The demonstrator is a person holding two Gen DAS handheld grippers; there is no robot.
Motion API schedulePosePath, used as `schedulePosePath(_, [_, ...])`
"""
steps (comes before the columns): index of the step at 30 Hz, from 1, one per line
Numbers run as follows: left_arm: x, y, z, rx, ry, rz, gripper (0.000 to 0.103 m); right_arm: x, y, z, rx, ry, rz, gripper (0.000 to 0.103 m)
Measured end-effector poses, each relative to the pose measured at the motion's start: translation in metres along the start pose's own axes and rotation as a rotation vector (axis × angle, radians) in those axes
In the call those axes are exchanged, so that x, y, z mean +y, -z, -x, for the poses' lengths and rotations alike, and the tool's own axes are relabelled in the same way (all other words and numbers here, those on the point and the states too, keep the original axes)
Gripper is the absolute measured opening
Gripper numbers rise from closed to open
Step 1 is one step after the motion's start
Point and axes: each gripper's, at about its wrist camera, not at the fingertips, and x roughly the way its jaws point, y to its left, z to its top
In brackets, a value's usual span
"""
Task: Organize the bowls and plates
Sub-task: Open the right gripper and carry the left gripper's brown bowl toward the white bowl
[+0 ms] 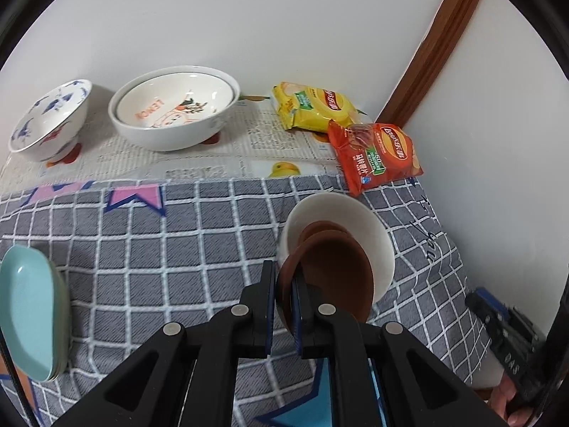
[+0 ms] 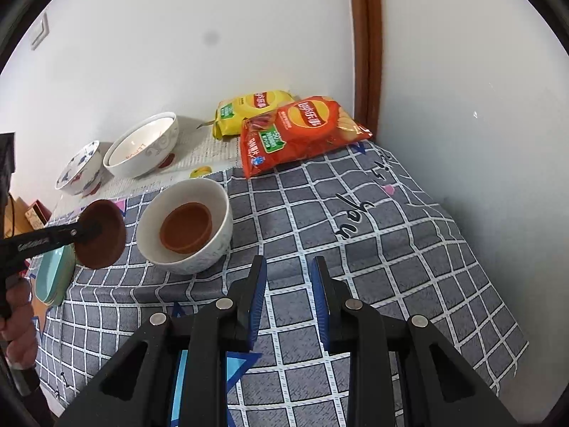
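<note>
My left gripper (image 1: pixel 284 277) is shut on the rim of a small brown bowl (image 1: pixel 334 277) and holds it tilted in the air, just left of a white bowl (image 2: pixel 185 224). It also shows in the right wrist view (image 2: pixel 101 235). Another brown bowl (image 2: pixel 186 227) sits inside the white bowl (image 1: pixel 355 220). My right gripper (image 2: pixel 288 274) is open and empty above the checked cloth, just in front of the white bowl. A stack of teal plates (image 1: pixel 28 316) lies at the left.
At the back stand a blue-patterned bowl (image 1: pixel 49 121) and a large white bowl (image 1: pixel 174 110) with a lemon-print bowl nested in it. Yellow (image 1: pixel 313 106) and red (image 1: pixel 377 156) chip bags lie near the wall corner. The grey checked cloth (image 2: pixel 391 249) covers the table.
</note>
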Motion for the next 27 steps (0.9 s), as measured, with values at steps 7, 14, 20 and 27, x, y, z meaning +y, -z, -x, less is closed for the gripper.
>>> schedulePosePath(7, [-0.012,-0.013,-0.025,0.023,0.02,0.016,0.008,-0.006,0.009,-0.006,0.016,-0.013,-0.006,0.026])
schedulePosePath(14, [-0.02,-0.017,-0.053,0.066,0.026,0.028,0.008,-0.003,0.015,-0.012,0.034,-0.044,-0.018,0.026])
schedulePosePath(20, [-0.021,-0.019,-0.067,0.076,0.026,0.036,0.008,0.002,0.02,-0.015,0.047,-0.058,-0.015,0.026])
schedulePosePath(27, [-0.018,-0.02,-0.08,0.097,0.033,0.052,0.009,0.007,0.022,-0.01,0.041,-0.06,-0.007,0.026])
